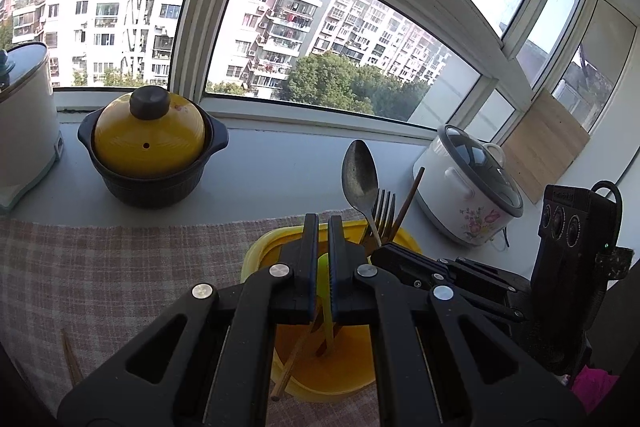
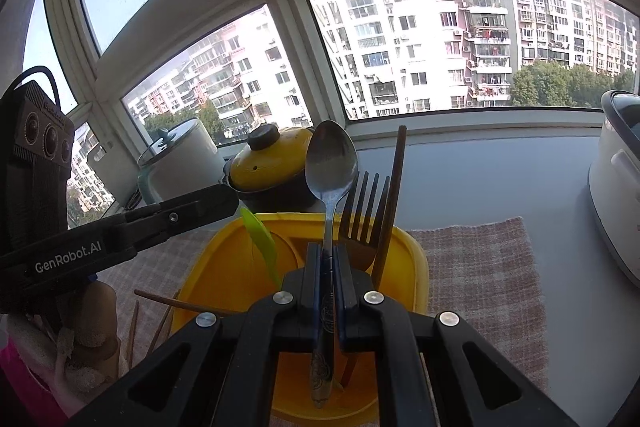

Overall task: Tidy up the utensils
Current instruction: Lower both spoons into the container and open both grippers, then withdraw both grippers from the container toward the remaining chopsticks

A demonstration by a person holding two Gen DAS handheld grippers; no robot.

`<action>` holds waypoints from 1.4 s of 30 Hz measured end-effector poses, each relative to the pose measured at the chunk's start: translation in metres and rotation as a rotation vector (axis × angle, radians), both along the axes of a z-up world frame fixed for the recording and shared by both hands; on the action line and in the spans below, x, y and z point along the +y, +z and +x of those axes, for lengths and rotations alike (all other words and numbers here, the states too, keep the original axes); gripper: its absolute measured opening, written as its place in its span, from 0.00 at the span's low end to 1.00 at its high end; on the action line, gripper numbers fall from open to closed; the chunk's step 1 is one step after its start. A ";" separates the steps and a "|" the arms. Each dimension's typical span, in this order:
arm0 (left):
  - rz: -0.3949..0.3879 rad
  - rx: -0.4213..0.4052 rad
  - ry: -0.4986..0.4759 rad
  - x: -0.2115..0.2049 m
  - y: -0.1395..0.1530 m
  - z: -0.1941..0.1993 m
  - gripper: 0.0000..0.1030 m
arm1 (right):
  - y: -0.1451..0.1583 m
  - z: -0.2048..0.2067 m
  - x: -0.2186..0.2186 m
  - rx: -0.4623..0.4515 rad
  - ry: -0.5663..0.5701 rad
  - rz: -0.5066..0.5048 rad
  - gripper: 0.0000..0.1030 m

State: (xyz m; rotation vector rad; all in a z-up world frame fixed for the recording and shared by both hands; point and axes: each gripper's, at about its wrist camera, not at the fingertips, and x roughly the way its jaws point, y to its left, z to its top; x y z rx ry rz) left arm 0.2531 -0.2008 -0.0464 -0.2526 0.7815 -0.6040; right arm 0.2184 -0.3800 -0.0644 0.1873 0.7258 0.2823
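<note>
A yellow utensil holder point(image 1: 256, 255) point(image 2: 208, 267) stands on a checked cloth. My left gripper point(image 1: 323, 227) is shut on a green plastic utensil point(image 1: 326, 291) point(image 2: 262, 243) whose lower end reaches into the holder. My right gripper point(image 2: 327, 251) is shut on the handle of a metal spoon point(image 2: 331, 163) point(image 1: 359, 175), held upright over the holder. A dark fork point(image 2: 365, 211) point(image 1: 383, 211) and a brown chopstick point(image 2: 394, 195) point(image 1: 410, 195) stand in the holder behind it. Another chopstick point(image 1: 294, 363) leans inside.
A yellow-lidded clay pot point(image 1: 150, 143) point(image 2: 272, 163) and a white cooker point(image 1: 24, 123) stand on the sill at left, a flowered rice cooker point(image 1: 468, 191) at right. Loose chopsticks point(image 2: 160, 323) lie on the checked cloth point(image 1: 100, 267). Windows rise behind.
</note>
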 end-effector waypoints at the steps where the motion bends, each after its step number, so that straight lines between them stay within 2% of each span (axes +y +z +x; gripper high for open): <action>1: -0.003 0.001 0.002 0.001 0.001 -0.002 0.02 | 0.001 0.000 0.000 0.001 0.001 0.000 0.03; 8: -0.007 -0.003 0.005 0.008 0.006 -0.015 0.02 | 0.001 -0.008 0.000 -0.002 0.009 -0.006 0.12; 13: -0.001 -0.004 0.013 0.012 0.008 -0.024 0.02 | 0.004 -0.014 0.001 -0.004 0.011 -0.009 0.13; 20: 0.011 -0.010 0.031 0.022 0.012 -0.039 0.02 | 0.014 -0.027 0.005 -0.021 0.010 -0.021 0.19; 31: 0.057 -0.001 0.043 0.042 0.012 -0.073 0.02 | 0.019 -0.061 0.014 -0.009 -0.012 -0.055 0.29; 34: 0.067 0.005 0.047 0.049 0.010 -0.081 0.02 | 0.022 -0.070 0.016 0.000 -0.020 -0.066 0.34; 36: 0.074 0.010 0.049 0.054 0.009 -0.087 0.04 | 0.023 -0.076 0.019 0.003 -0.027 -0.076 0.47; 39: 0.087 0.009 0.058 0.063 0.007 -0.097 0.15 | 0.026 -0.086 0.022 0.000 -0.039 -0.084 0.54; 40: 0.092 0.012 0.060 0.066 0.006 -0.099 0.16 | 0.026 -0.088 0.022 0.000 -0.042 -0.086 0.56; 42: 0.103 0.019 0.066 0.072 0.003 -0.104 0.16 | 0.027 -0.093 0.024 -0.003 -0.050 -0.087 0.69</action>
